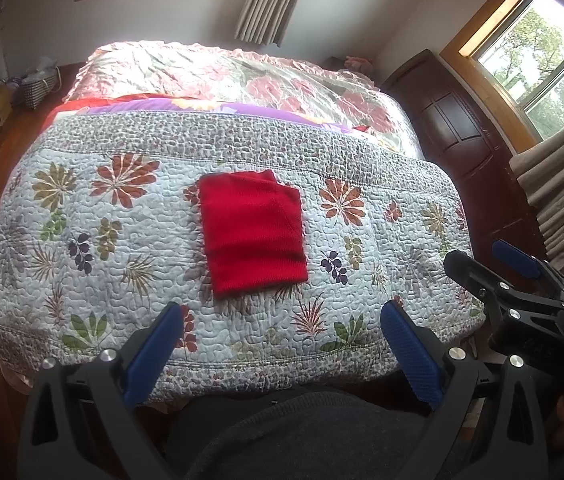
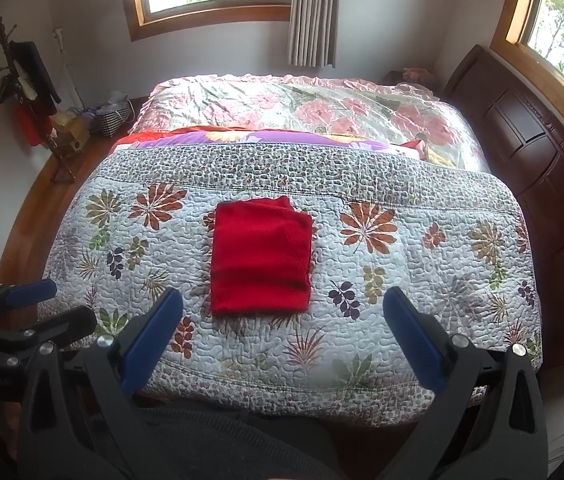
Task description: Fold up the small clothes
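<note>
A red knit garment [image 1: 254, 236] [image 2: 262, 260] lies folded into a neat rectangle on the floral quilt [image 1: 82, 220] [image 2: 402, 280], near the bed's front edge. My left gripper [image 1: 282, 312] hovers just short of the garment's near edge, open and holding nothing. My right gripper [image 2: 282, 296] hangs in much the same spot, open and empty as well. Each wrist view also catches the other gripper: the right gripper [image 1: 478, 254] off the quilt's right corner, the left gripper [image 2: 62, 302] off its left corner. Neither one touches the cloth.
A pink floral duvet [image 1: 242, 76] [image 2: 302, 108] covers the far half of the bed. A dark wooden bed board [image 1: 462, 128] [image 2: 522, 140] runs along the right side. A coat stand [image 2: 22, 80] and a striped basket [image 2: 112, 120] stand at the far left. The person's grey clothing [image 1: 302, 432] fills the bottom.
</note>
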Motion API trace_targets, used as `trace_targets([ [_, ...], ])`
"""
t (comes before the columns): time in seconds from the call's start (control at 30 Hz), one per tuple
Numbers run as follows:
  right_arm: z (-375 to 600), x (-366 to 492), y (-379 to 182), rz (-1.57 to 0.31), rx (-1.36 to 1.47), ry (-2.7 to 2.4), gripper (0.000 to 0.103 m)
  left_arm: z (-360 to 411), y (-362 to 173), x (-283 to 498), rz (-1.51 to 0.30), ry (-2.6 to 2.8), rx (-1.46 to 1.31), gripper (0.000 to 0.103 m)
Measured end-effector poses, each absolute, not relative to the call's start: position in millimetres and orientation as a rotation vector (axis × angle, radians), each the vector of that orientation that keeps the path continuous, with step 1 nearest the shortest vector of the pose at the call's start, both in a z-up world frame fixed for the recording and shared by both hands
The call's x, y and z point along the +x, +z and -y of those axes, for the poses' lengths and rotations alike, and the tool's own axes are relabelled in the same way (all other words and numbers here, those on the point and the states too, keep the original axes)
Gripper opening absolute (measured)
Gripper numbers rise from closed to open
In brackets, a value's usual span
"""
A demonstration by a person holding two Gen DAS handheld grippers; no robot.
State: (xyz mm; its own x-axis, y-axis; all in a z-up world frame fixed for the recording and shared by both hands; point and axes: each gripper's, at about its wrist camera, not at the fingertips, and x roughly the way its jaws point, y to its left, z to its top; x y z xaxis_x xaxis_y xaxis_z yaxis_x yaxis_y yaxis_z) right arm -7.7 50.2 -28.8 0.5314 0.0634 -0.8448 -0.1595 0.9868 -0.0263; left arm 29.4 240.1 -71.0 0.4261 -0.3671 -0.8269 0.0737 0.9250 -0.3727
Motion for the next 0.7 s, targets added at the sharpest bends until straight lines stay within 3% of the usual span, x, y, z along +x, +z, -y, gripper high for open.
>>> trace_targets([
  [0.7, -47.3, -1.9, -32.0, -1.007, -0.110, 0.131, 0.100, -236.0, -71.7, 37.6, -1.107, -0.286, -0.296, 0.099],
])
